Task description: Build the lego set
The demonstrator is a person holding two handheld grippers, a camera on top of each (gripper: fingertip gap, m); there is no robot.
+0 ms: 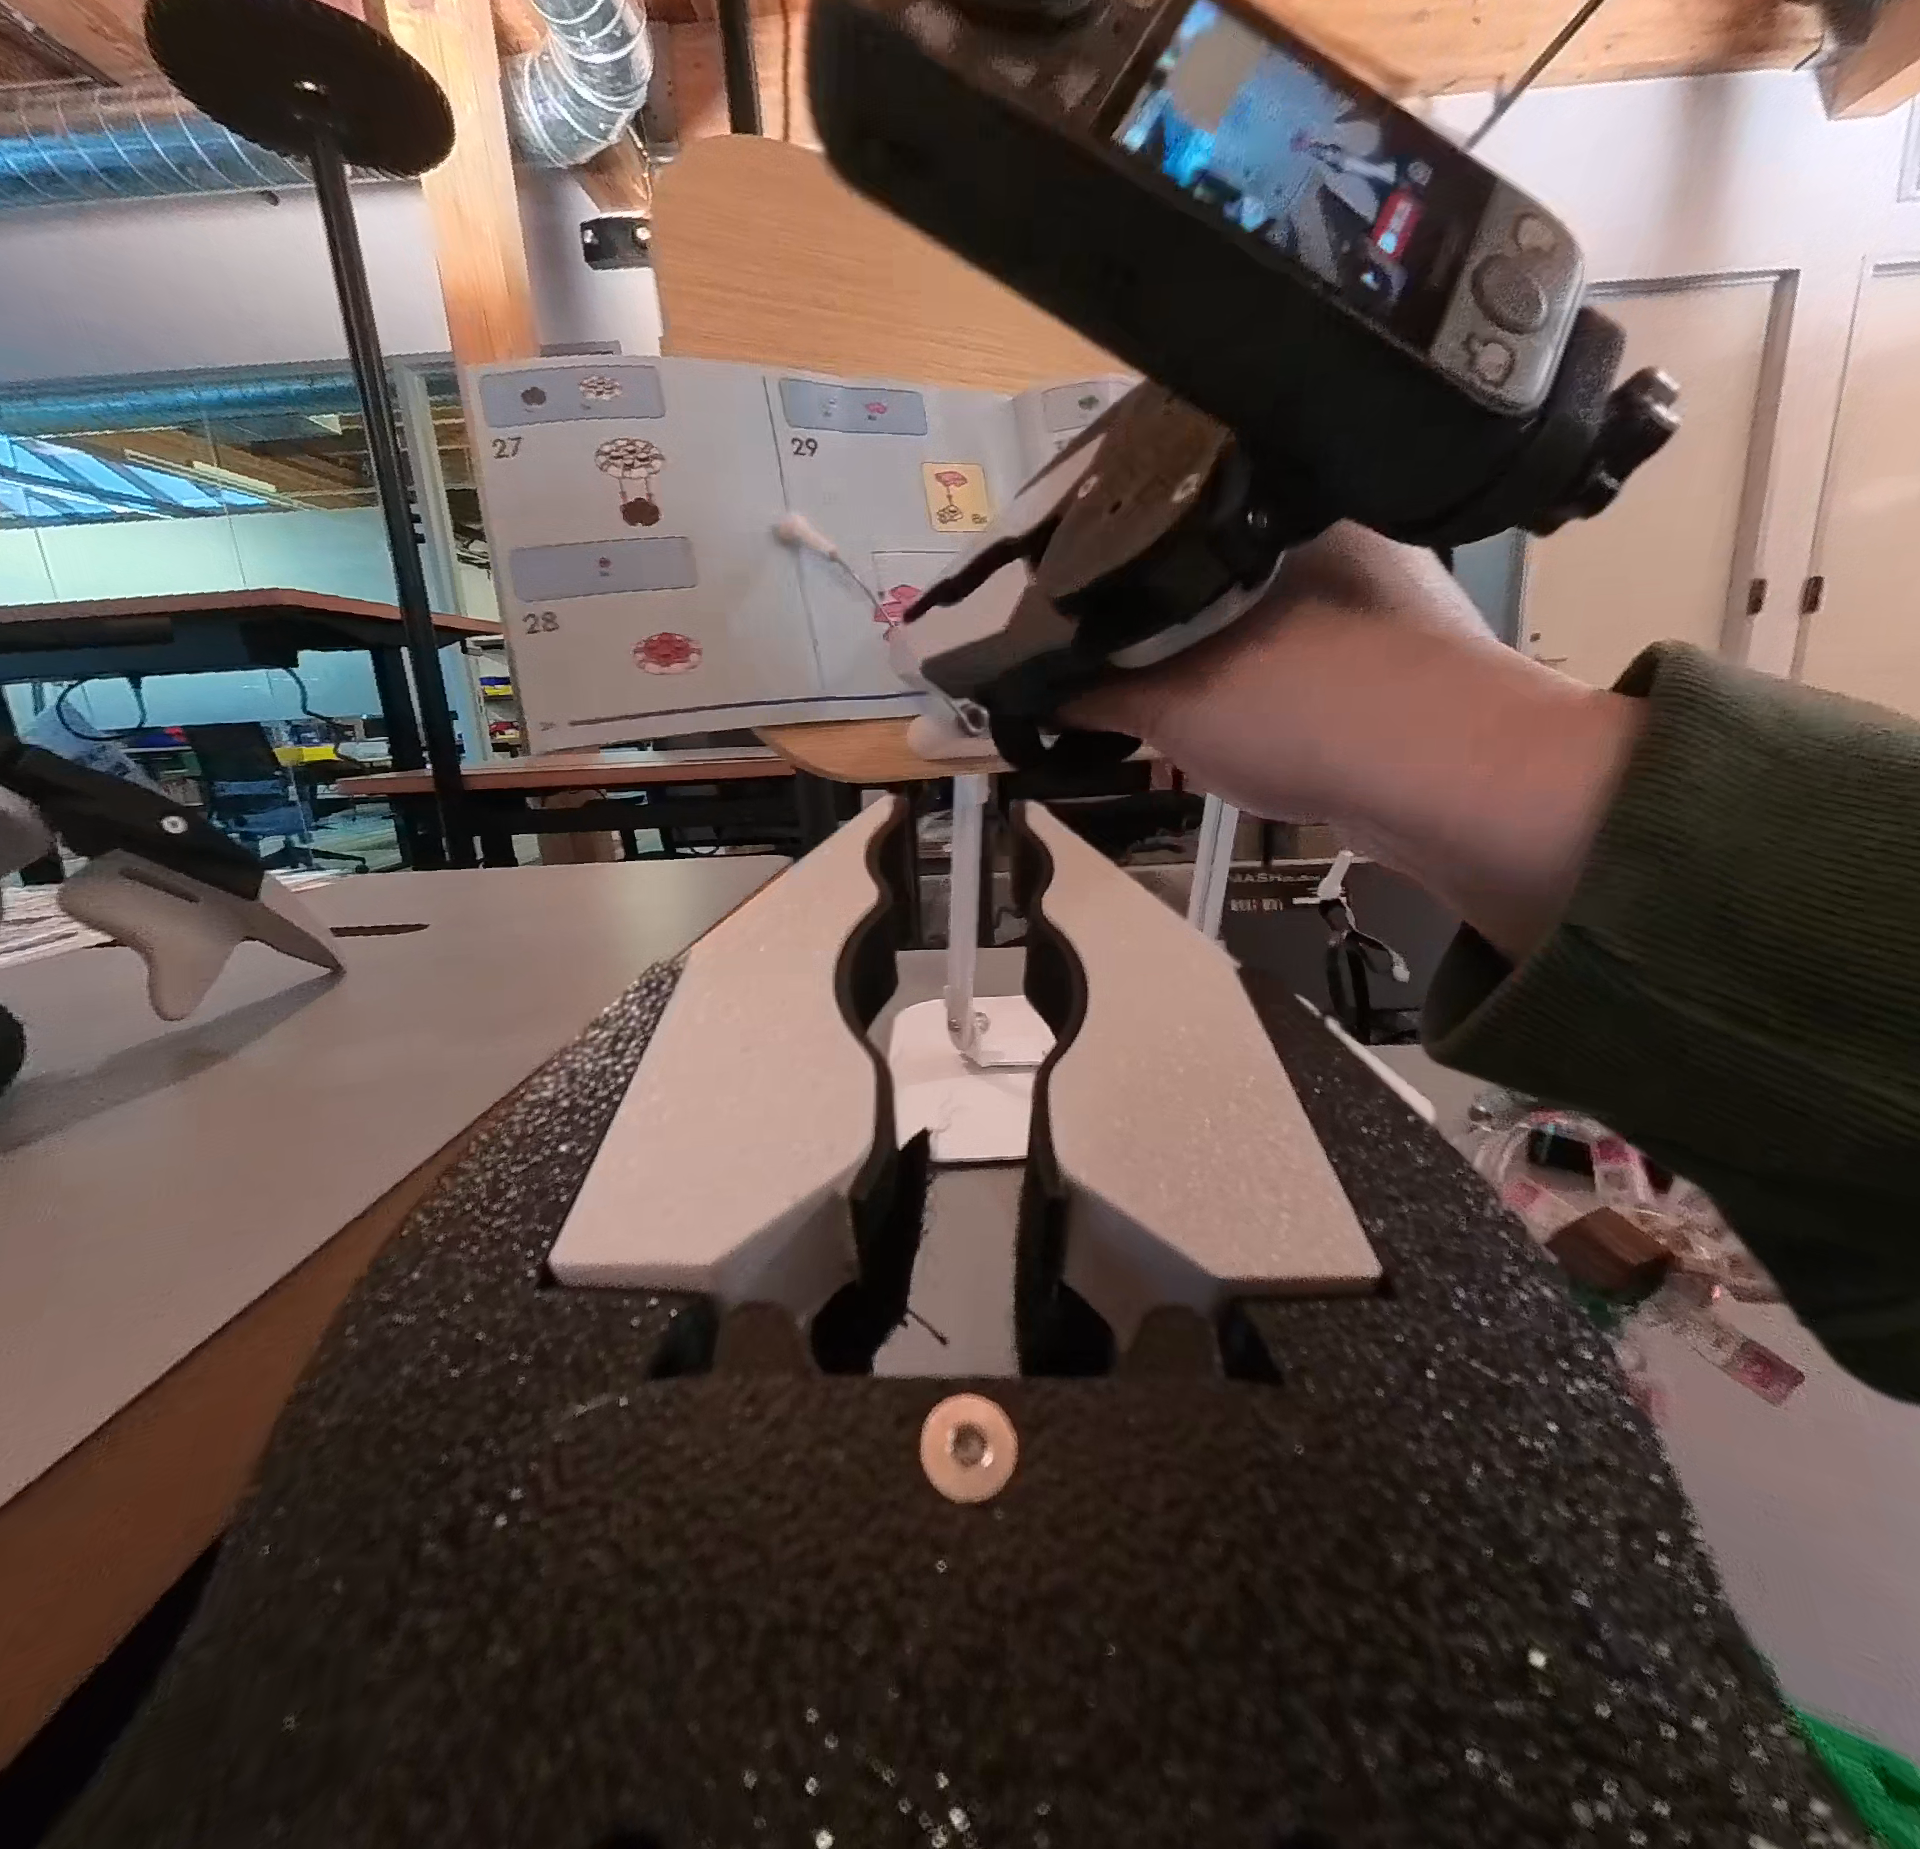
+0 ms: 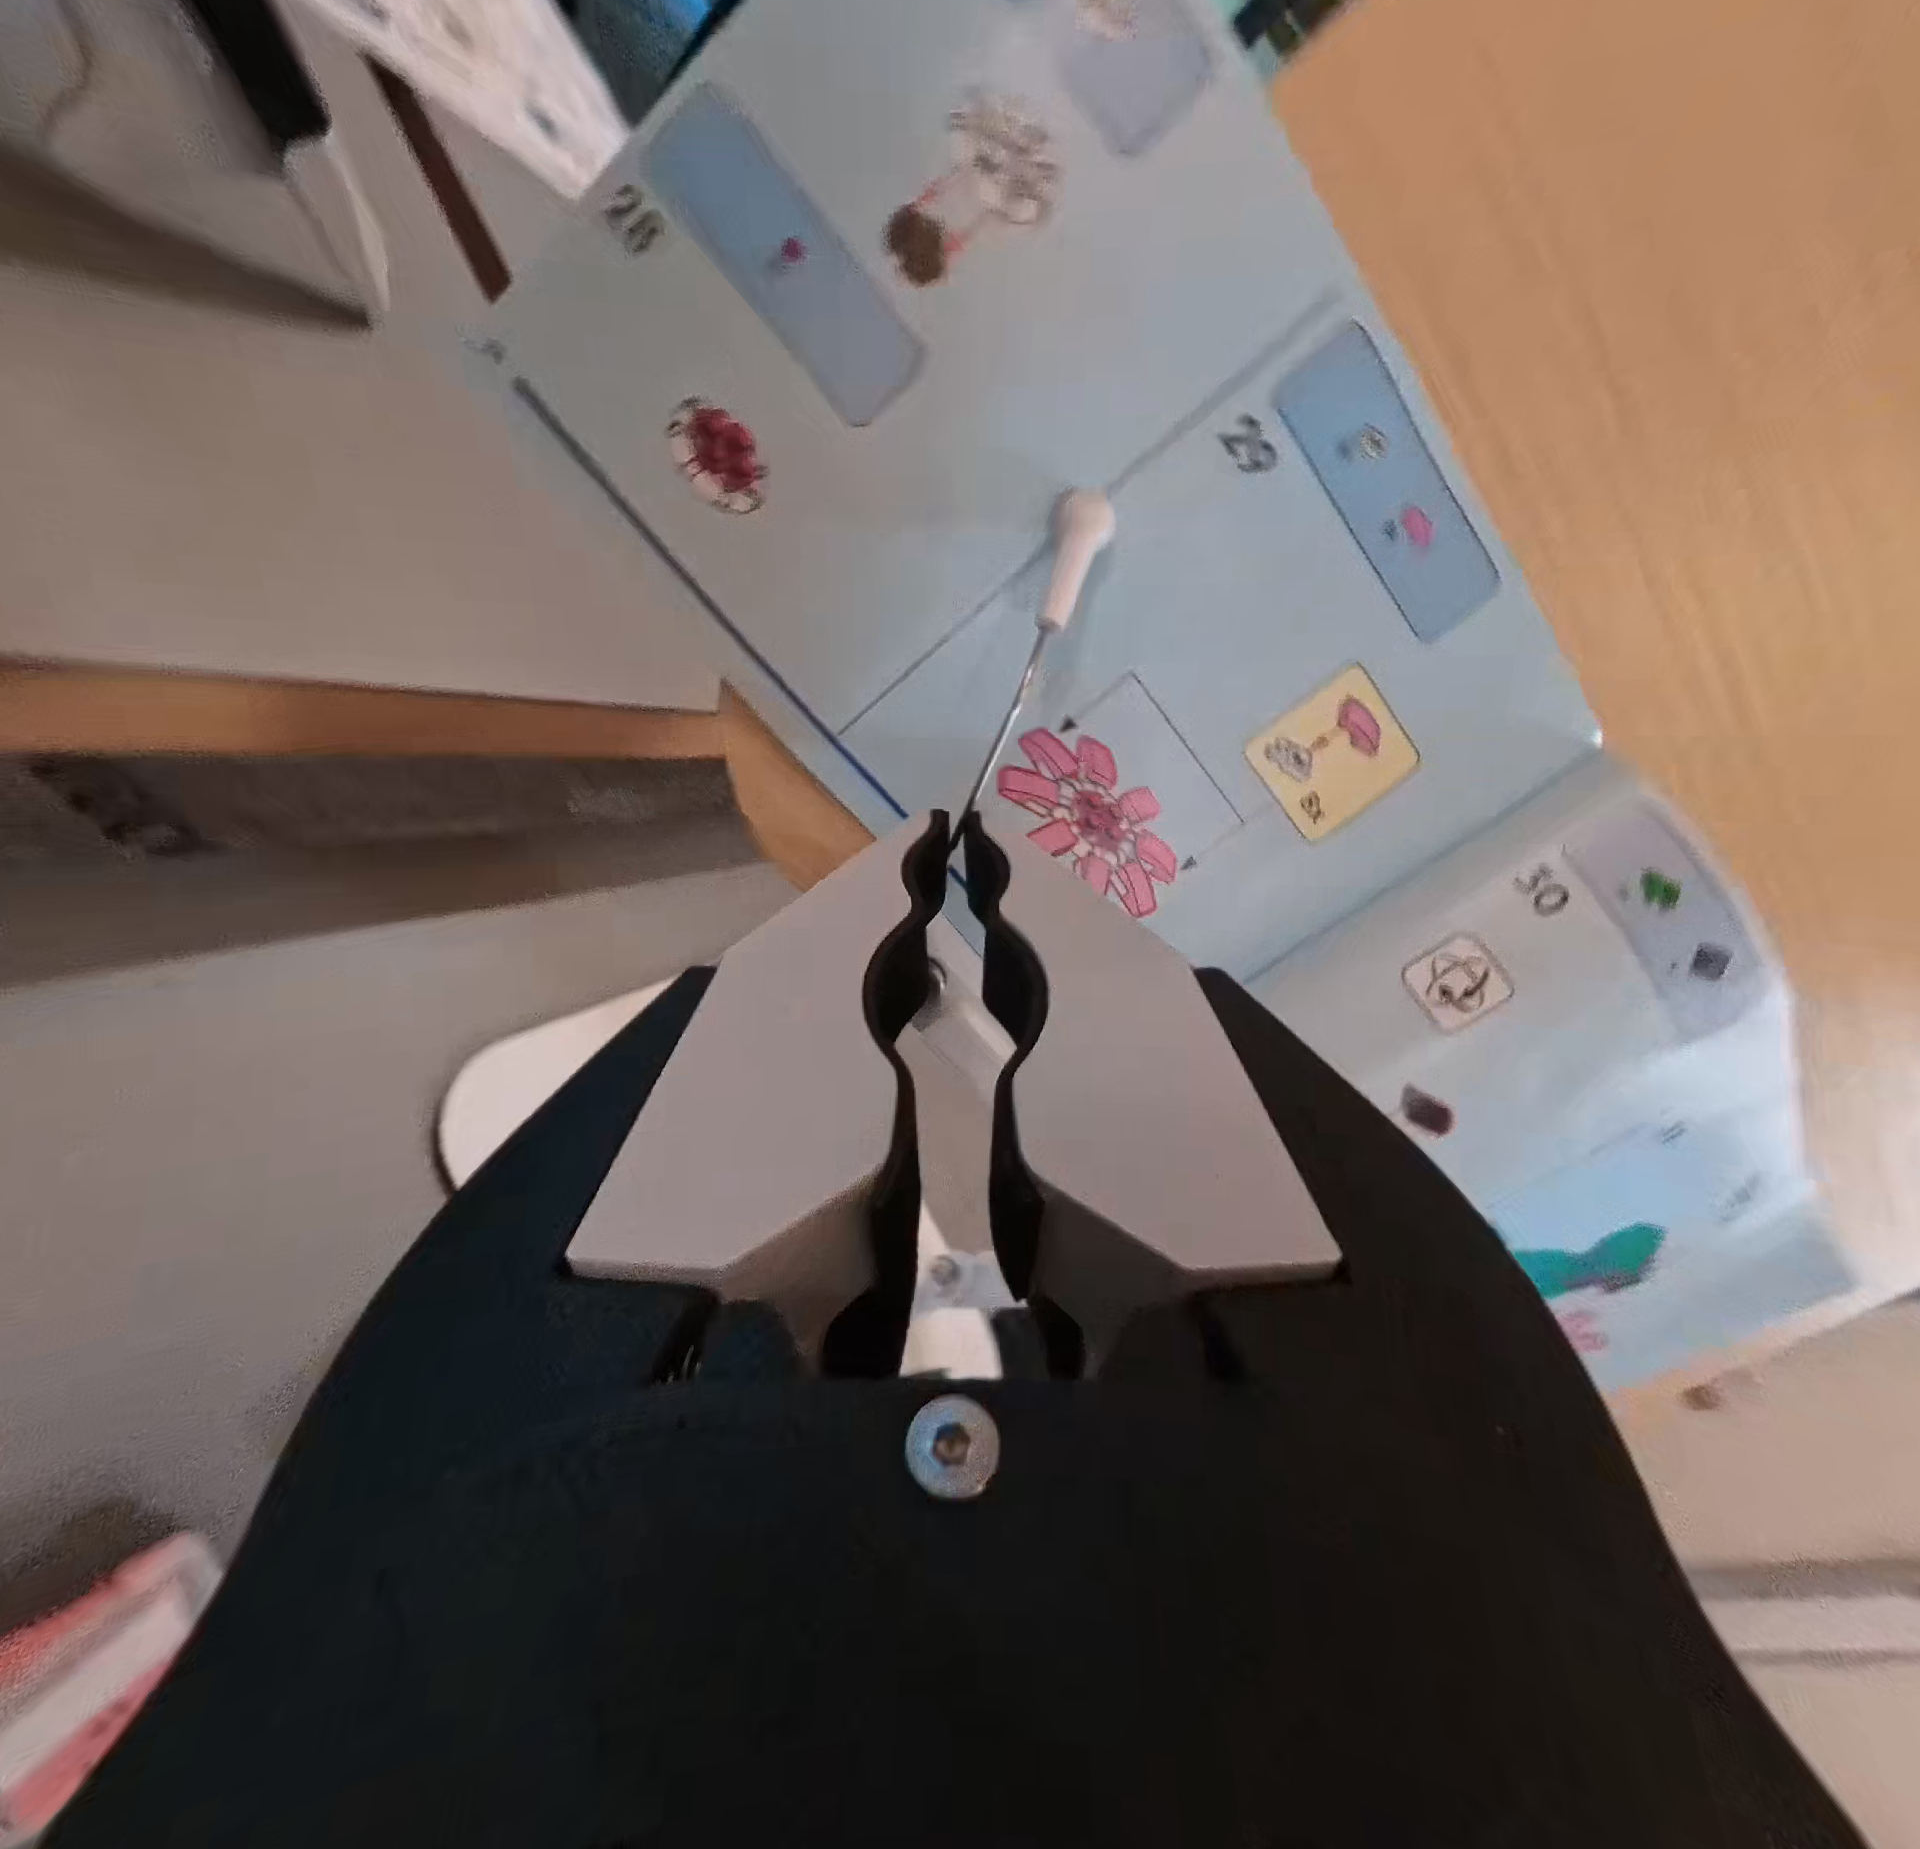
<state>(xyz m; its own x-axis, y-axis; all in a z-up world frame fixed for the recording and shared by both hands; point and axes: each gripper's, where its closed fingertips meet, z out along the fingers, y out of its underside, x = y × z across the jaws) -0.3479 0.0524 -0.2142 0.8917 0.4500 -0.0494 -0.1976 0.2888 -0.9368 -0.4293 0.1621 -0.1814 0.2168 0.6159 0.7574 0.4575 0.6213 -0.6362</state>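
The open instruction booklet (image 1: 665,552) leans on a wooden book stand (image 1: 831,272), facing me. A thin wire page holder with a white tip (image 2: 1081,542) lies across the booklet's (image 2: 935,397) middle fold. My right gripper (image 2: 954,828) is shut on the lower end of that wire. In the left wrist view a hand holds the right gripper (image 1: 914,636) at the booklet's lower right. My left gripper (image 1: 958,812) is a little open and empty, held low in front of the stand. The stand's white base (image 1: 961,1093) shows through its gap.
Clear bags with pink and brown lego pieces (image 1: 1621,1238) lie on the grey table (image 1: 312,1072) at the right, under the sleeve. A grey and black tool (image 1: 177,895) rests at the table's left. A black pole with a disc (image 1: 301,85) stands behind. My right fingertips sit around 15 cm from my left ones.
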